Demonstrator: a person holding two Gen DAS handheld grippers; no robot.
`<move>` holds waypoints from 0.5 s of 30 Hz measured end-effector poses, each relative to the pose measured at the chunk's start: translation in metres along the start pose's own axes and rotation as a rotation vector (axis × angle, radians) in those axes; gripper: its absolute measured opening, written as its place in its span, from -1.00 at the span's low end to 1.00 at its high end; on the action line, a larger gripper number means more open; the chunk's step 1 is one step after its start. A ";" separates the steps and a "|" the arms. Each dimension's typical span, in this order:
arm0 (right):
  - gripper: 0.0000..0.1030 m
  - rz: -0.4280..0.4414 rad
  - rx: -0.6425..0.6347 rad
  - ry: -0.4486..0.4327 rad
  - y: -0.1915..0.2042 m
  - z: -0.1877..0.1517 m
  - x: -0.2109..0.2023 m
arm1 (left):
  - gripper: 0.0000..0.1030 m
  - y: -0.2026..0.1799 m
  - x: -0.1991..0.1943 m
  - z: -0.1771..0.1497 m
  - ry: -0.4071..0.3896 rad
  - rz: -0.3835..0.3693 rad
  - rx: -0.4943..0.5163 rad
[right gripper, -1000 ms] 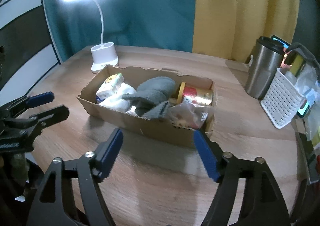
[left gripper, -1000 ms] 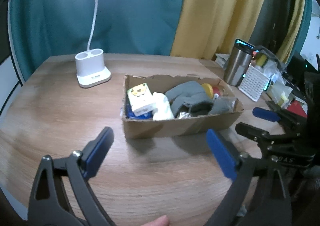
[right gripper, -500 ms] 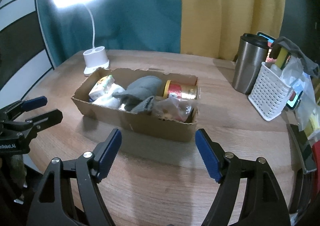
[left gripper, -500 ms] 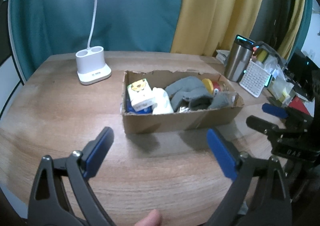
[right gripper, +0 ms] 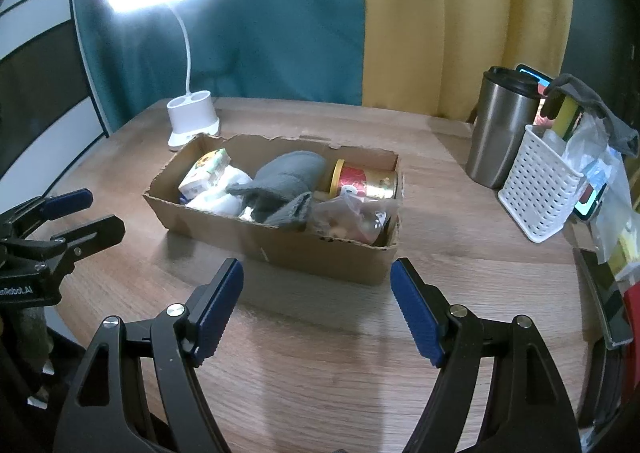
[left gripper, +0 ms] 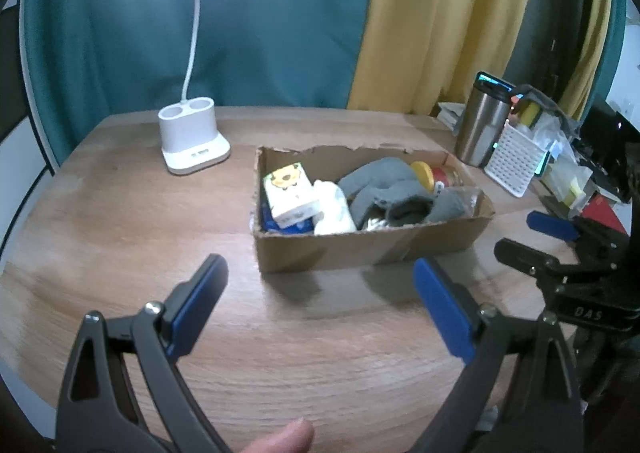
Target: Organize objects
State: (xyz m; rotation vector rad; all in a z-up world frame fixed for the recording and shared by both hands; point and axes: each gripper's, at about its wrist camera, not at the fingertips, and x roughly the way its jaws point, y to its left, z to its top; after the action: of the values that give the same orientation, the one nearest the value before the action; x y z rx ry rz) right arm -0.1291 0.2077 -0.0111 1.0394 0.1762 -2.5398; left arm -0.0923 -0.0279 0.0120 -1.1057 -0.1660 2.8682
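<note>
A shallow cardboard box (left gripper: pixel 360 249) (right gripper: pixel 320 253) sits mid-table. Inside lie a small white carton with a yellow cartoon face (left gripper: pixel 288 191) (right gripper: pixel 204 173), a white crumpled bundle (left gripper: pixel 334 209) (right gripper: pixel 220 197), grey cloth (left gripper: pixel 384 185) (right gripper: pixel 288 181), a red and gold can (right gripper: pixel 364 183) (left gripper: pixel 434 177) on its side, and a clear plastic bag (right gripper: pixel 352 217). My left gripper (left gripper: pixel 320 293) hovers open in front of the box, nothing between its blue pads. My right gripper (right gripper: pixel 316 301) is also open and empty, just short of the box's near wall.
A white lamp base (left gripper: pixel 192 141) (right gripper: pixel 192 121) with a lit head stands behind the box. A steel tumbler (right gripper: pixel 504 129) (left gripper: pixel 484 121) and a white perforated basket (right gripper: pixel 540 189) (left gripper: pixel 516 157) crowd the right edge. A fingertip (left gripper: pixel 280 439) shows at the bottom.
Both views have drawn back slightly, so the box sits a little farther off. Both grippers stay open.
</note>
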 end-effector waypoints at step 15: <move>0.53 -0.004 -0.010 0.005 0.005 0.001 -0.001 | 0.86 0.005 -0.004 0.001 -0.017 0.004 0.009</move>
State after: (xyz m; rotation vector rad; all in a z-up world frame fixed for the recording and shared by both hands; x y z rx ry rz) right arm -0.1271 0.2028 -0.0092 1.0432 0.1929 -2.5372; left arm -0.0901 -0.0334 0.0142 -1.0812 -0.1513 2.8801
